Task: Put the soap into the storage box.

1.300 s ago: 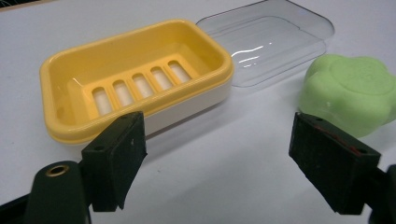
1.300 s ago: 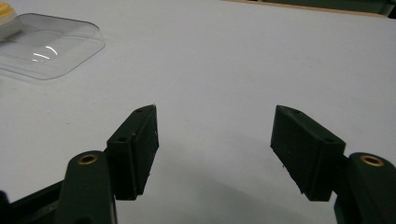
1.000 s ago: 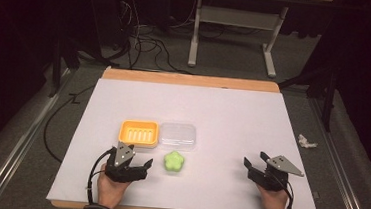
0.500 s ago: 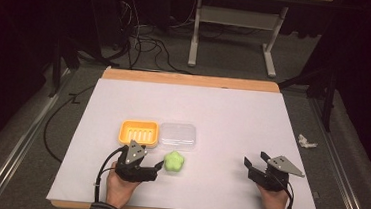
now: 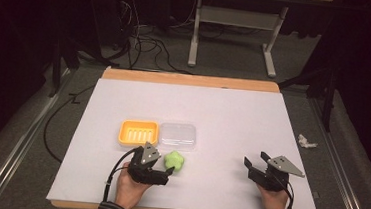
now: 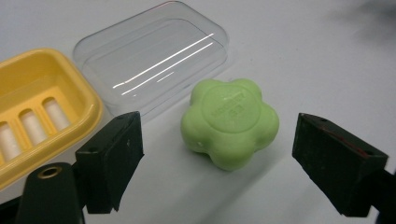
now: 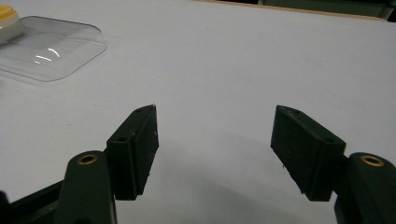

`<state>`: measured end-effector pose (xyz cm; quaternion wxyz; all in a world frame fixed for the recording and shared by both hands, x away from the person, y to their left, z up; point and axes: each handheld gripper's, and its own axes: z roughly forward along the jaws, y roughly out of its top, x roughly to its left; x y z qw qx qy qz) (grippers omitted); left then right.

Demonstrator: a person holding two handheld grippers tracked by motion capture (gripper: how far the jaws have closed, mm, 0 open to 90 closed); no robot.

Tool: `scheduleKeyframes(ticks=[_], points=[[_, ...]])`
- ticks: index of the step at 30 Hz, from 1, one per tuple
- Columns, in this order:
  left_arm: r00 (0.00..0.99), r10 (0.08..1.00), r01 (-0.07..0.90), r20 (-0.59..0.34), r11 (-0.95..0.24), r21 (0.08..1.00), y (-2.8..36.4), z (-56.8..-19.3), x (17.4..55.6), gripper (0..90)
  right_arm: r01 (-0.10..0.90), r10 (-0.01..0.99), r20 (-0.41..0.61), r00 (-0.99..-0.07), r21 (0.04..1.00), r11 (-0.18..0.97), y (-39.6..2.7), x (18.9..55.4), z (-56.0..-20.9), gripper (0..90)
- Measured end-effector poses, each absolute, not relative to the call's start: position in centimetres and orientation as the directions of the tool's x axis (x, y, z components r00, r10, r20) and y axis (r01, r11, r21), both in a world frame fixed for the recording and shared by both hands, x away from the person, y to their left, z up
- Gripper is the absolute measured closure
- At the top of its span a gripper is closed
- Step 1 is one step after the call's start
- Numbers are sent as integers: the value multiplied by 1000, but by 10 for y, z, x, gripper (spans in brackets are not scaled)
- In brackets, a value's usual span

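A green flower-shaped soap (image 5: 174, 161) (image 6: 229, 121) lies on the white table, just in front of a clear plastic lid (image 5: 180, 135) (image 6: 154, 56). A yellow soap dish (image 5: 138, 132) (image 6: 42, 112) sits to the left of the lid. My left gripper (image 5: 166, 167) (image 6: 217, 116) is open, level with the soap's near side, one jaw to each side and not touching it. My right gripper (image 5: 254, 160) (image 7: 215, 109) rests open at the front right with nothing between its jaws. It points toward the lid (image 7: 46, 46), which lies well beyond it.
The white table surface (image 5: 233, 113) stretches bare behind and between the grippers. A crumpled scrap (image 5: 306, 141) lies on the floor off the table's right edge. Cables and a desk frame (image 5: 229, 32) stand beyond the far edge.
My left gripper has moved right, and the soap now sits just ahead of its open jaws. The right gripper has stayed put.
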<state>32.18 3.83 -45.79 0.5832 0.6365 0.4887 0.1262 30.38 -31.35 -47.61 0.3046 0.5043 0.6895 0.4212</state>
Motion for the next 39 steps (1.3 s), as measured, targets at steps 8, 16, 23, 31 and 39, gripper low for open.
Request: scheduleKeyframes(ticks=[8, 16, 23, 31, 39], points=[[492, 781, 503, -386, 107, 857, 23, -467, 326, 159, 438, 952, 5, -305, 889, 136, -313, 304, -476, 326], [473, 797, 529, -375, 84, 844, 12, -475, 333, 152, 437, 953, 6, -303, 890, 133, -313, 304, -476, 326], [465, 809, 536, -359, 65, 841, 4, -480, 338, 152, 437, 953, 7, -303, 890, 132, -313, 304, -476, 326], [451, 826, 550, -338, 41, 834, -3, -488, 345, 168, 437, 952, 7, -306, 890, 134, -314, 304, -476, 327], [440, 828, 561, -347, 49, 826, -5, -488, 347, 242, 436, 953, 9, -304, 890, 131, -314, 303, -476, 326]])
